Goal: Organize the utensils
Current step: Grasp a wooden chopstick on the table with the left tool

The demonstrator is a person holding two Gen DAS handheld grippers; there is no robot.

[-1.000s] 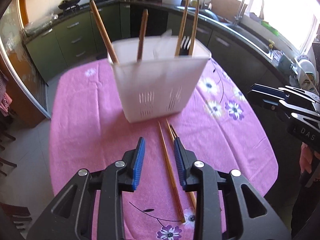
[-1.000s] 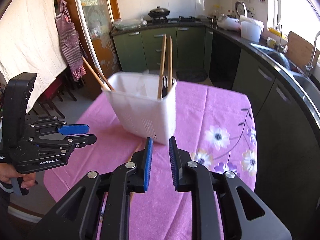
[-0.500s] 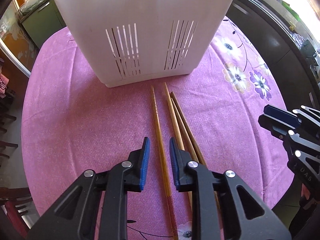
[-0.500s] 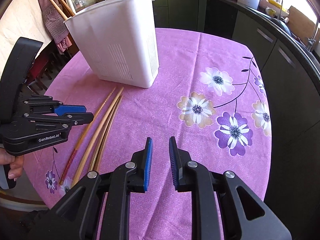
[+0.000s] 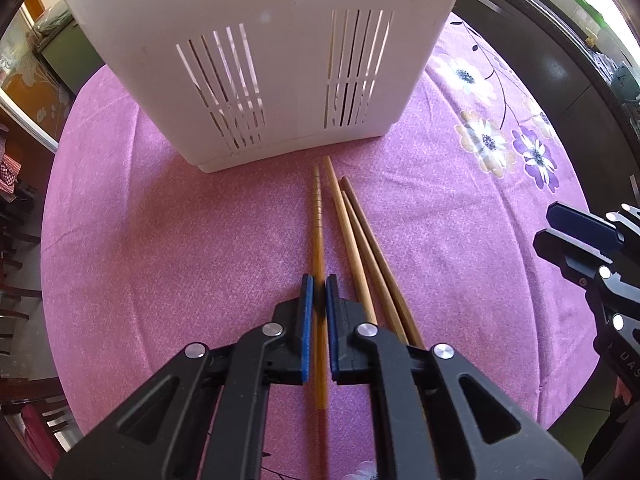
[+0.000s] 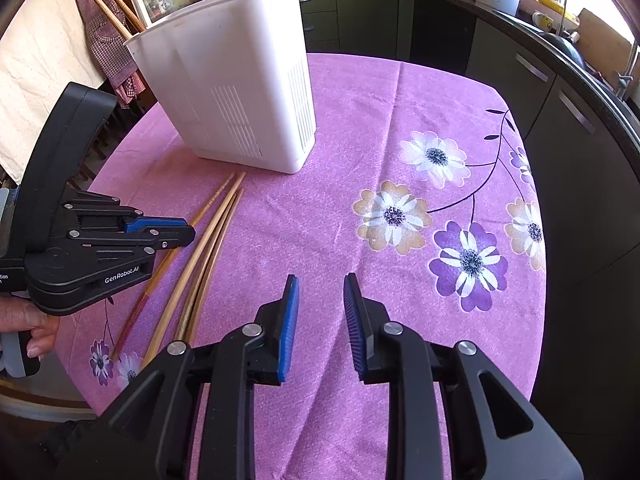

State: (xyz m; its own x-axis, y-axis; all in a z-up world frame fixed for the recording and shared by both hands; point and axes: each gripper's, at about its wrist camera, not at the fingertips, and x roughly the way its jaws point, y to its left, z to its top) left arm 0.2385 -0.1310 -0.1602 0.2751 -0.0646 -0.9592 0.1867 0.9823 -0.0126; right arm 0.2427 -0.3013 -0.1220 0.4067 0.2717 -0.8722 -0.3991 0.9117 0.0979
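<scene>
Chopsticks are lying together on the pink tablecloth before the white holder. Left gripper is closing its pads around the ringed chopstick, hiding part of it; three plain chopsticks are running under its frame. Right gripper is hovering parted, holding nothing.

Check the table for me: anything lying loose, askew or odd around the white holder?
Four wooden chopsticks lie loose on the pink floral tablecloth just in front of the white slotted plastic holder, fanned rather than parallel. The left gripper straddles the leftmost, ridged-tip one. Nothing looks spilled or broken.
</scene>
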